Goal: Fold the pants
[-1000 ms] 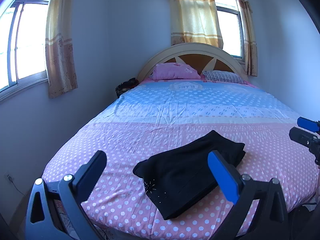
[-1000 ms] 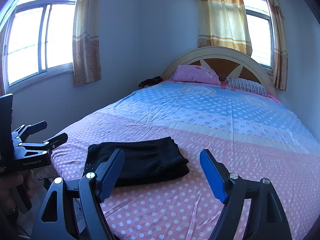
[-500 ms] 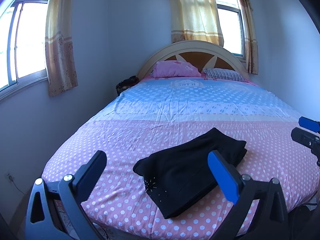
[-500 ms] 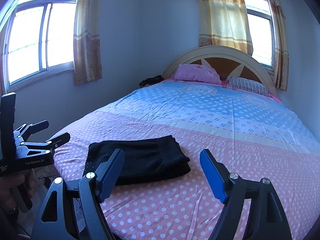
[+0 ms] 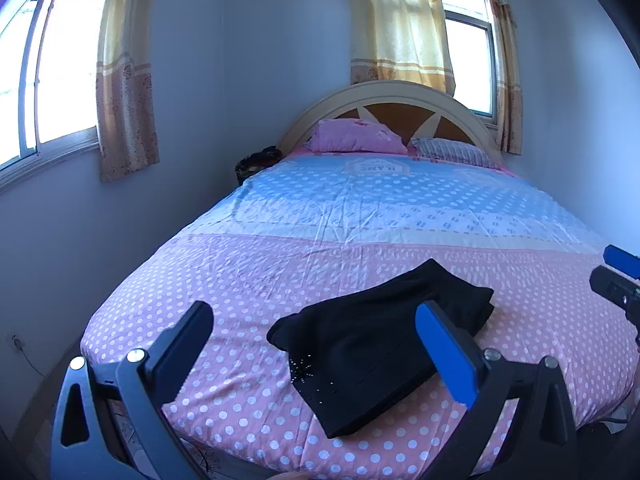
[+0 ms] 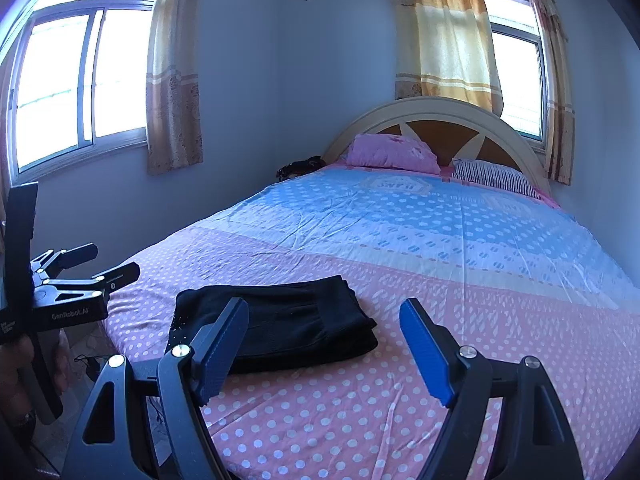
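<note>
Black-framed grippers with silver screws, blue-padded fingers (image 6: 426, 350) and "GenRobot.AI" lettering.

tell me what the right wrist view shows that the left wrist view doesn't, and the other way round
Only the right wrist view shows the whole left gripper, open, with a hand on its handle. Only the left wrist view shows a wall socket low on the left wall, and just the tip of the right gripper. Both show the folded black pants near the foot of the bed, a pink pillow, a striped pillow and two curtained windows.

One folded pants (image 5: 384, 344) on one bed (image 5: 360, 216) — two pillows (image 5: 356, 142), two windows (image 6: 76, 84), two grippers (image 5: 316, 348).
</note>
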The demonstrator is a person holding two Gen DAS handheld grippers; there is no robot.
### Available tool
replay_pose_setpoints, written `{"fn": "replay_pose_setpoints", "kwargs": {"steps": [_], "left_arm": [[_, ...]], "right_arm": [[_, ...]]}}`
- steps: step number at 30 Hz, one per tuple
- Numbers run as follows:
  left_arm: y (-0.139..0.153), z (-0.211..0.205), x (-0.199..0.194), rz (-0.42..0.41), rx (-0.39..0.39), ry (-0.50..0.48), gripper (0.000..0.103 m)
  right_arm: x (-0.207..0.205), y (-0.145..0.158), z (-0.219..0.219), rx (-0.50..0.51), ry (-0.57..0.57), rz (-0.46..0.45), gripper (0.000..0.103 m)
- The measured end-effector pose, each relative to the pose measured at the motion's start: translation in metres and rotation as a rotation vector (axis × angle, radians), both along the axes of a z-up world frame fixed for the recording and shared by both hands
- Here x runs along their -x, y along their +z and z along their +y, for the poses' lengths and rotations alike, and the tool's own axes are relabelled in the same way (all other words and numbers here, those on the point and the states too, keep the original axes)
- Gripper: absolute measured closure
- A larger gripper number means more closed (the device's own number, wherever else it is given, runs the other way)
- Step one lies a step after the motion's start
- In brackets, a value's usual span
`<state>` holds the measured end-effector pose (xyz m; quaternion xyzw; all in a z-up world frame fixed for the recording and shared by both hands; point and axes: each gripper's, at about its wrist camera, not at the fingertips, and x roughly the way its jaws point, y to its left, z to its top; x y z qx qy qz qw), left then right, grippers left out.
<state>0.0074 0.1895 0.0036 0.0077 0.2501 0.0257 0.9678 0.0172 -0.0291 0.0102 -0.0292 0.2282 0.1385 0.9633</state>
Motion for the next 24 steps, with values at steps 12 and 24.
{"fn": "replay_pose_setpoints", "kwargs": {"steps": [12, 24], "left_arm": [[-0.004, -0.002, -0.003, 0.009, -0.013, 0.017, 0.0], [-0.01, -0.007, -0.003, -0.007, -0.076, 0.047, 0.0]], "right_arm": [[0.002, -0.006, 0.005, 0.027, 0.017, 0.008, 0.024], [0.004, -0.009, 0.007, 0.027, 0.029, 0.013, 0.024]]}}
